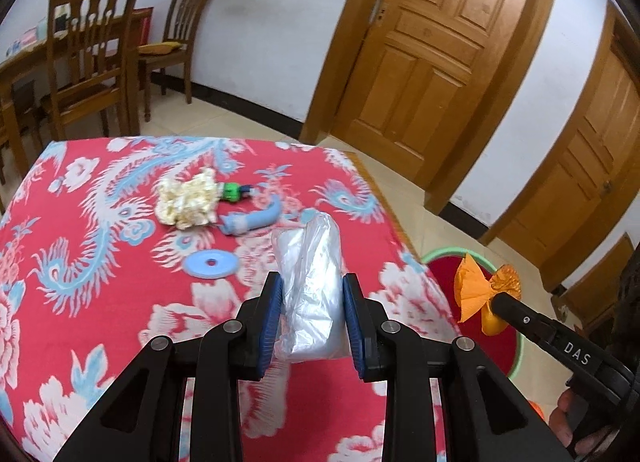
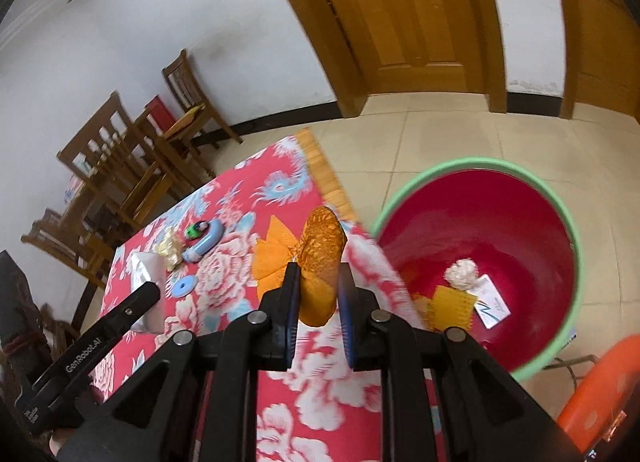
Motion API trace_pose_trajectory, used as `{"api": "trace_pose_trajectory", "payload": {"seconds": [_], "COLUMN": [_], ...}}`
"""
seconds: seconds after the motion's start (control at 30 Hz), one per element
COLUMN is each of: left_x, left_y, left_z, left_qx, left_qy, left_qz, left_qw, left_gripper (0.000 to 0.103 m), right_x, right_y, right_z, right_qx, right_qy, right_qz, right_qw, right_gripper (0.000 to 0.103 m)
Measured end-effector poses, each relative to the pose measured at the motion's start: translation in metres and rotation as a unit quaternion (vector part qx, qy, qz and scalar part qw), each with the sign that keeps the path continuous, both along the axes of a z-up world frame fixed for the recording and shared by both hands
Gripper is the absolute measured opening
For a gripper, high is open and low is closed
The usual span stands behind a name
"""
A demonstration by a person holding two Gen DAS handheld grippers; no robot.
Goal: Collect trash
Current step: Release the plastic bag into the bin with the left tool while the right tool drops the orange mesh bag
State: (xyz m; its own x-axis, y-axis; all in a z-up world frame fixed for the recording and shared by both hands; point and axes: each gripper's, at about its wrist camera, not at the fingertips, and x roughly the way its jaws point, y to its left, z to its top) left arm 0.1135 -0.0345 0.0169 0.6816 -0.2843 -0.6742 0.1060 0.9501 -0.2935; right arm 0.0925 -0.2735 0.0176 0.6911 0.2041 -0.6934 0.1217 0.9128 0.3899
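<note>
Carrying: 2 pieces of trash at once, 1 per gripper, heading for the bin (image 2: 476, 246).
Left gripper (image 1: 310, 322): fingers clenched on a crumpled clear plastic bag (image 1: 310, 282), held above the worktop (image 1: 100, 262).
Right gripper (image 2: 318, 302): fingers clamped on an orange paper wad (image 2: 320, 262), above the worktop edge, with the bin at 2 o'clock of it in the right wrist view.
Doing it well: judging from the bin's place, bring each load fully over the green rim before letting go; light plastic and paper may drift, so release low and 1 at a time.
Bin: red inside, on the floor beside the worktop, already holding a white wad, yellow paper and a card.
Worktop: red floral cloth; at 11 o'clock of the bag lie a cream crumpled wad (image 1: 186, 200), a green piece (image 1: 234, 192), a blue tube (image 1: 254, 220) and a blue disc (image 1: 211, 262).
Room: tiled floor, white walls, wooden doors, wooden chairs (image 1: 86, 58) at 10 o'clock.
</note>
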Motion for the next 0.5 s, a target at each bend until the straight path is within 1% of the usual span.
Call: {"api": "trace_pose_trajectory", "payload": {"seconds": [0.23,0.5], "left_x": [-0.001,-0.001], "left_y": [-0.028,-0.061], "left_z": [0.004,0.003], "left_qx": [-0.003,0.000], "left_qy": [0.006,0.013], "left_qz": [-0.027,-0.055], "left_qw": [0.9996,0.9984], "left_gripper": [0.031,0.031], "right_x": [-0.014,-0.024], "right_y": [-0.036,-0.070], "right_z": [-0.002,-0.012], "right_qx": [0.012,0.017], "right_qy": [-0.003,0.004], "right_qz": [-0.041,-0.081], "right_qw": [0.999,0.997], "right_gripper": [0.021,0.021]}}
